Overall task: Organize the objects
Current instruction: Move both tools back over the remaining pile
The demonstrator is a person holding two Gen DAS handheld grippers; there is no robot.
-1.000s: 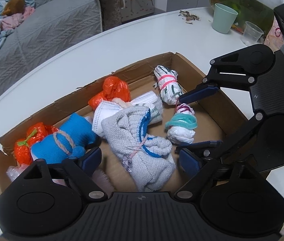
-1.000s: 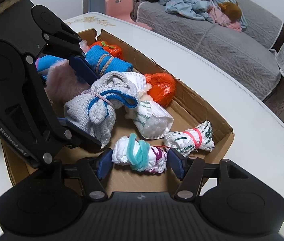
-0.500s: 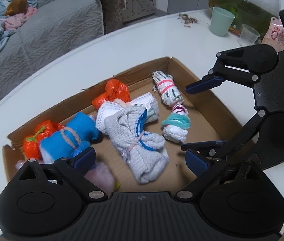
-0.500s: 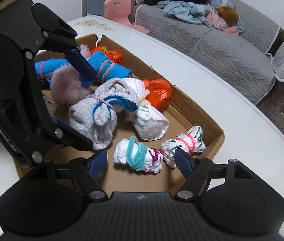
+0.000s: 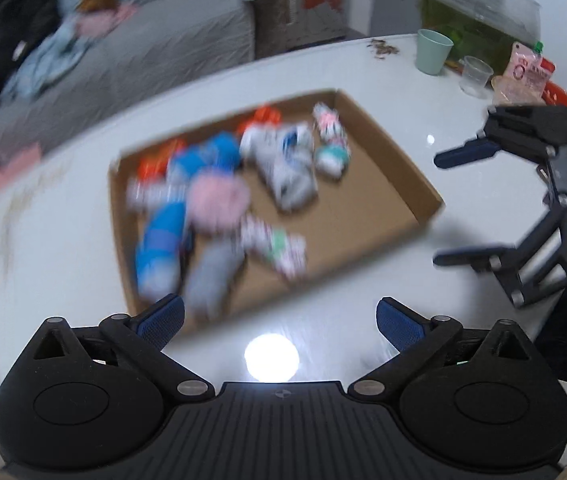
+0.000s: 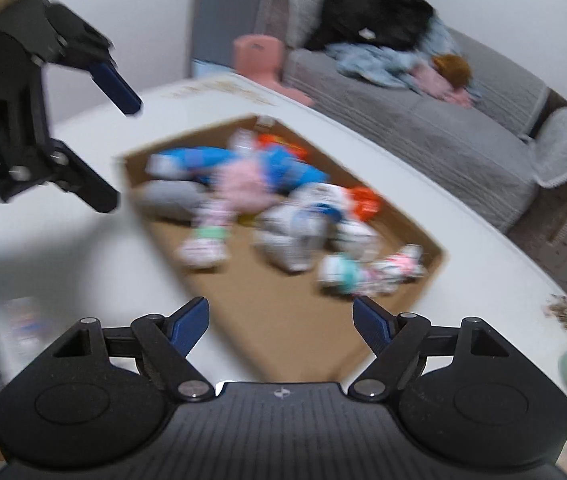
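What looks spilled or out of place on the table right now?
Small brown crumbs lie scattered on the white table beside the green cup, well outside the cardboard box. The bundles in the box are too blurred to judge. Both tongs are open and hold nothing.

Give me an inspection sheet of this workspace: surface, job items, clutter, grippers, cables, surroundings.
Surface: white round table, glossy, with a lamp reflection near the left gripper.
Job's things: shallow cardboard box holding blurred bundles, among them a pink fluffy item, a blue roll and a grey bundle.
Clutter: green cup, clear cup, snack packet, crumbs.
Grippers: left gripper open and empty above the table; right gripper open and empty.
Cables: nothing seen.
Surroundings: grey sofa with piled clothes, pink chair, fish tank.
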